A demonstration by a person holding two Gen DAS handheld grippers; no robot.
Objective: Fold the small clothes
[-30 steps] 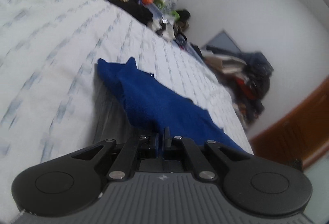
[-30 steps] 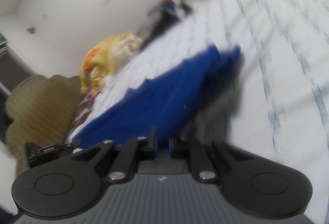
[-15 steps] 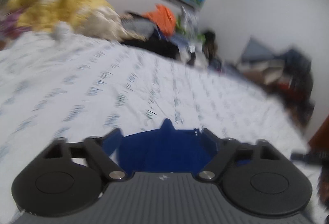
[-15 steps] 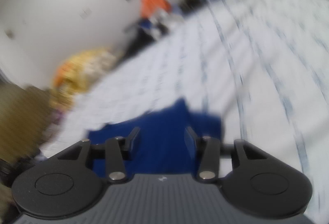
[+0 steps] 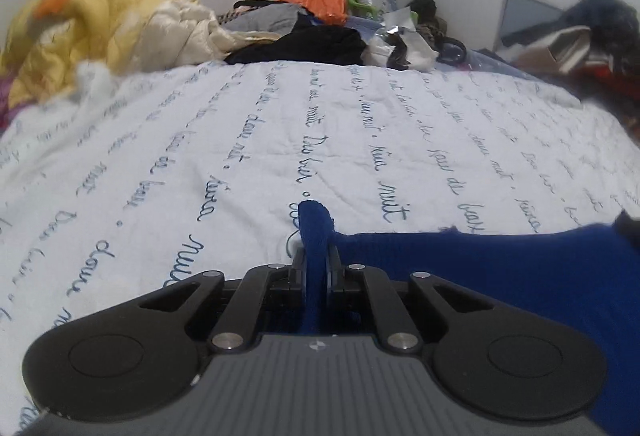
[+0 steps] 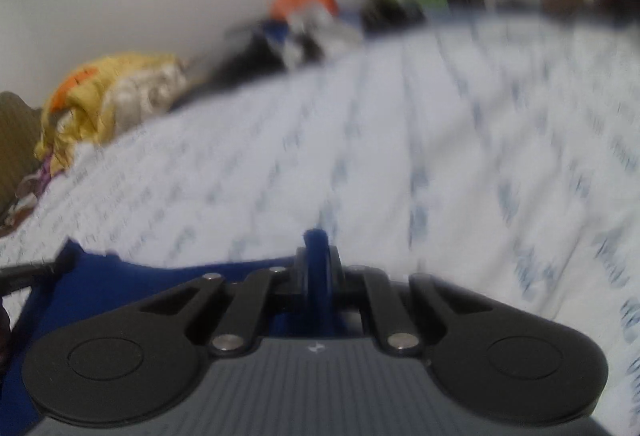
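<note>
Both tools, spread apart half a second ago, now pinch the blue garment (image 5: 500, 276): left tool (image 5: 316, 260) closing on a bunched corner, right tool (image 6: 317, 264) clamped likewise, low over the near bed (image 5: 240, 140), ready for the next fold.

The room is bright with soft, even light and only faint shadows. The left wrist view is sharp, though the bed (image 5: 360, 140) bulges and the corners go dark. The right wrist view is smeared with blur.
</note>
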